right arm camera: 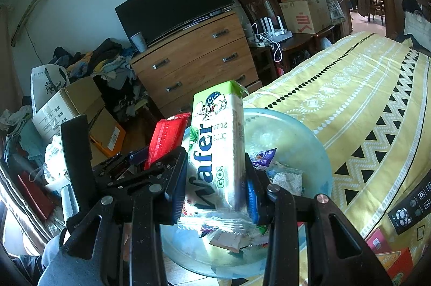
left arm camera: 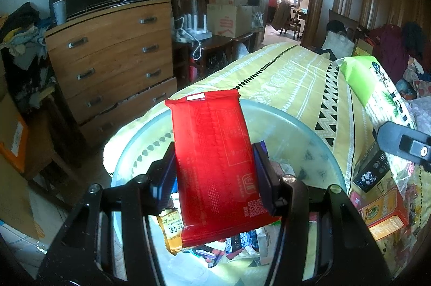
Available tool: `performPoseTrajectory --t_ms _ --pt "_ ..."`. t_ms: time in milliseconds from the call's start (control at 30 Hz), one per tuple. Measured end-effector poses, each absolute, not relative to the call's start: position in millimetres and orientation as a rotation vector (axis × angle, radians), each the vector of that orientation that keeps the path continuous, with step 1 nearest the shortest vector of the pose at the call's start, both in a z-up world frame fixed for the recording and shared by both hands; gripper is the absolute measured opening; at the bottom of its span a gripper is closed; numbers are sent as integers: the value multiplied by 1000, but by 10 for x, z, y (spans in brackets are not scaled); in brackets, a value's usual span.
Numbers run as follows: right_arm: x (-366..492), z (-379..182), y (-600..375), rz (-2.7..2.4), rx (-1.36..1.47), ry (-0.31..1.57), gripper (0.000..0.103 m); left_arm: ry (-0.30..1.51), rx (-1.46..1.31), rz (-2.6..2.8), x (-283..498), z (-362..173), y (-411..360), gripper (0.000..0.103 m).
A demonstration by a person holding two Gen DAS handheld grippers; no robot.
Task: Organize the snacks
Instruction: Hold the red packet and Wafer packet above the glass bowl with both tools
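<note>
My left gripper (left arm camera: 214, 173) is shut on a flat red snack packet (left arm camera: 212, 156) and holds it upright over a clear glass bowl (left arm camera: 301, 129) with several small snack packets (left arm camera: 242, 245) in it. My right gripper (right arm camera: 215, 179) is shut on a green and white wafer pack (right arm camera: 215, 148), upright over the same bowl (right arm camera: 309, 148). The wafer pack (left arm camera: 377, 86) shows at the right of the left wrist view, and the red packet (right arm camera: 167, 140) at the left of the right wrist view.
The bowl sits on a bed with a yellow patterned cover (left arm camera: 296, 76). Orange snack boxes (left arm camera: 385, 213) and a black box (left arm camera: 369, 173) lie on the cover to the right. A wooden dresser (left arm camera: 113, 65) with a TV stands to the left, with cardboard boxes (right arm camera: 72, 108) and clothes.
</note>
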State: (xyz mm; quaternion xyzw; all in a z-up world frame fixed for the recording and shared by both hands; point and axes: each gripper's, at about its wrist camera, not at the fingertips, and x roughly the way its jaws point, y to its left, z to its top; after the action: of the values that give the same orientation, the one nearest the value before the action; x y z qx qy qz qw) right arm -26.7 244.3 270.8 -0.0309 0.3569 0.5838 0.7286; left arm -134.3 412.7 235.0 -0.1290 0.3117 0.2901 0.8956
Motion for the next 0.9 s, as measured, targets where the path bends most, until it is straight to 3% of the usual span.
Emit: performPoseTrajectory --t_ms 900 --pt "-213 2612 2457 1279 -74 797 40 654 -275 603 -1348 2338 4182 54"
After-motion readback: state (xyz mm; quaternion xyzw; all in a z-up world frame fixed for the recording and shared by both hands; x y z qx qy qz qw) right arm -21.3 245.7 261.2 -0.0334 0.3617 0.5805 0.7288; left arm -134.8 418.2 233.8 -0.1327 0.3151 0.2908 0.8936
